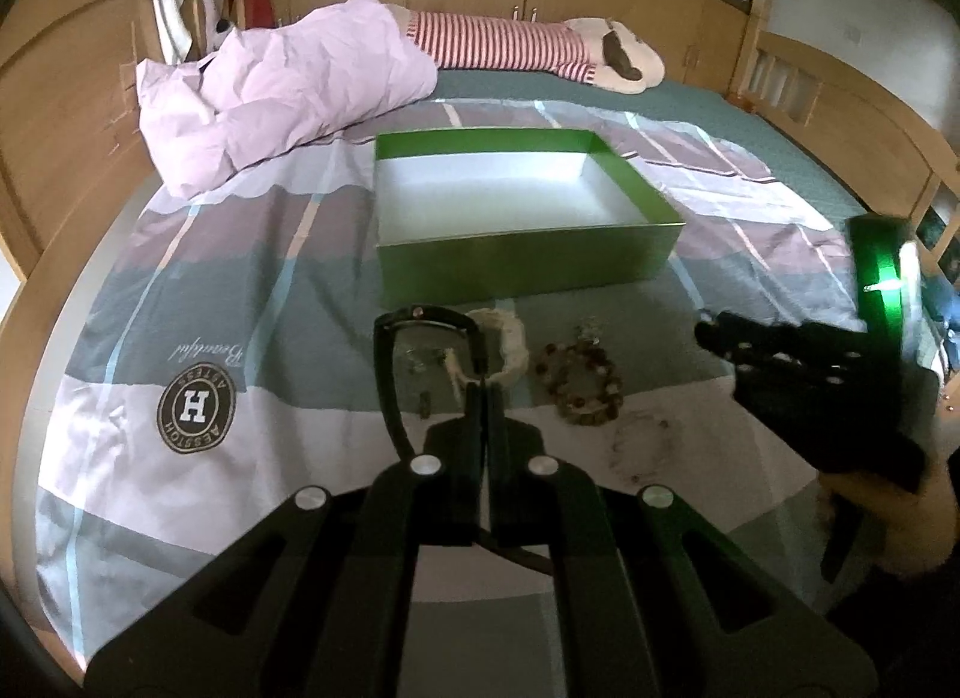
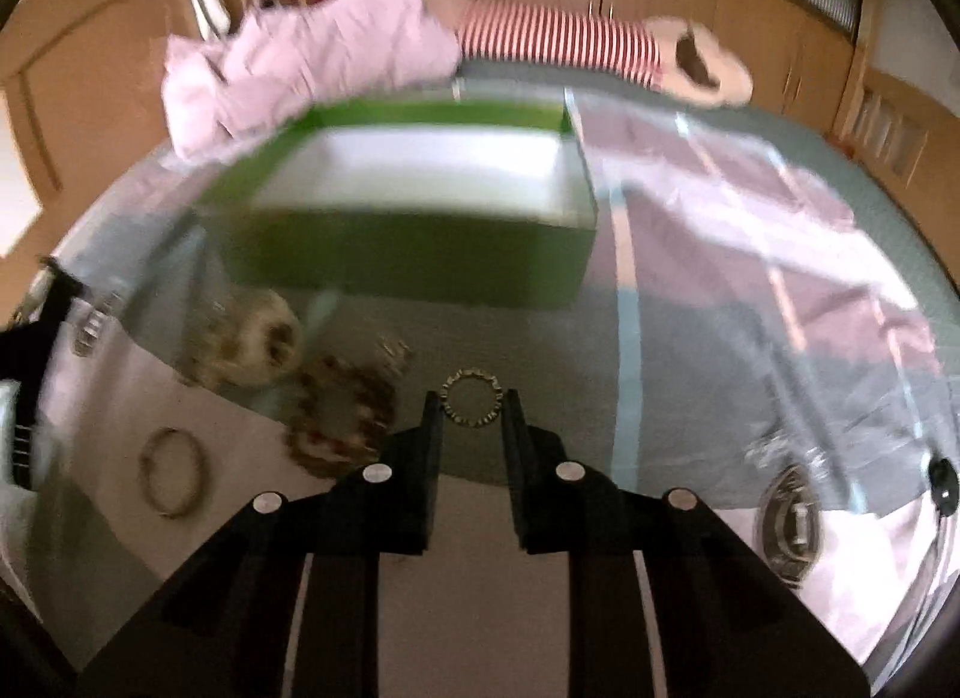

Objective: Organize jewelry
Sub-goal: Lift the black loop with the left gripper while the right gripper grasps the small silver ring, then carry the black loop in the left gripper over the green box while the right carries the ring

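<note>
Your left gripper (image 1: 480, 392) is clamped on a black-framed pair of glasses (image 1: 427, 338), lifted for carrying; your right gripper (image 2: 471, 407) pinches a small toothed metal ring (image 2: 470, 403) between narrowed jaws; beaded bracelets (image 1: 585, 389) lie on the striped bedsheet (image 1: 240, 290) near its front edge; beyond waits the open green cardboard box (image 1: 516, 263), white-lined.

On the striped bedsheet (image 1: 198, 290), a round dark badge (image 1: 196, 404) printed with a large white "H" and a ring of letters reading about "AESSTOH", upside down here. Just above it, cursive "Beautiful" (image 1: 207, 355), also inverted. Same badge in the right wrist view too blurred to read.
</note>
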`<state>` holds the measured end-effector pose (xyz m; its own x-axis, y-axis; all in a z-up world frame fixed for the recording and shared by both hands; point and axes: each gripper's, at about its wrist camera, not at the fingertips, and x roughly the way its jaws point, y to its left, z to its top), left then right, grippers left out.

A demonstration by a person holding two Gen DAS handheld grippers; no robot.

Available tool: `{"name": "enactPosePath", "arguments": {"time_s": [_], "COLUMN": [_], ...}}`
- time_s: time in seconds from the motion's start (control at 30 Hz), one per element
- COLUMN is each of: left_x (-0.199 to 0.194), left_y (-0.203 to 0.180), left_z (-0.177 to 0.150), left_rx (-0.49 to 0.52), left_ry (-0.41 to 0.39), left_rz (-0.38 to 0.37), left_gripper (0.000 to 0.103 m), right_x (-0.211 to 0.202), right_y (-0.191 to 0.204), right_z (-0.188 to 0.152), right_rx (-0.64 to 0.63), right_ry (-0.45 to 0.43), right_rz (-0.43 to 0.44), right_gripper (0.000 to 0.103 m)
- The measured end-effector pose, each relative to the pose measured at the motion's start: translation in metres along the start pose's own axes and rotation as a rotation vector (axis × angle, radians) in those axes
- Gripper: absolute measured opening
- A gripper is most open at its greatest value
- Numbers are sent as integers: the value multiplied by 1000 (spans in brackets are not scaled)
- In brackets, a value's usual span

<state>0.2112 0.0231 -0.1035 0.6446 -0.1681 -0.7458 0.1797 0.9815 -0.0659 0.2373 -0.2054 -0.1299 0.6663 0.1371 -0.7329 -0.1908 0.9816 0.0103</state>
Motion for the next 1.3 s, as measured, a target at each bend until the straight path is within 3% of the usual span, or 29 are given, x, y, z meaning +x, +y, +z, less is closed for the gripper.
{"name": "enactPosePath", "arguments": {"time_s": [0.17,0.3,0.67,1.3], "left_x": [-4,-7,-12,2], "left_y": [-16,-31,-47,-45], "left_z": [3,4,7,11], "left_rx": [-16,-7,-7,-13], "left_ry": [-14,-25,-66,-36], "left_rz": [-54,-63,-67,-73], "left_gripper": [2,2,2,2], "right_x": [-49,-61,-67,-61], "right_y": [3,-2,-5,-6], "right_z": [5,9,6,8], "right_rx": [28,40,49,53], "right_ry": [-85,-125,-133,-122], "right_rz": [3,5,35,26], "right_gripper": [20,20,20,20]}}
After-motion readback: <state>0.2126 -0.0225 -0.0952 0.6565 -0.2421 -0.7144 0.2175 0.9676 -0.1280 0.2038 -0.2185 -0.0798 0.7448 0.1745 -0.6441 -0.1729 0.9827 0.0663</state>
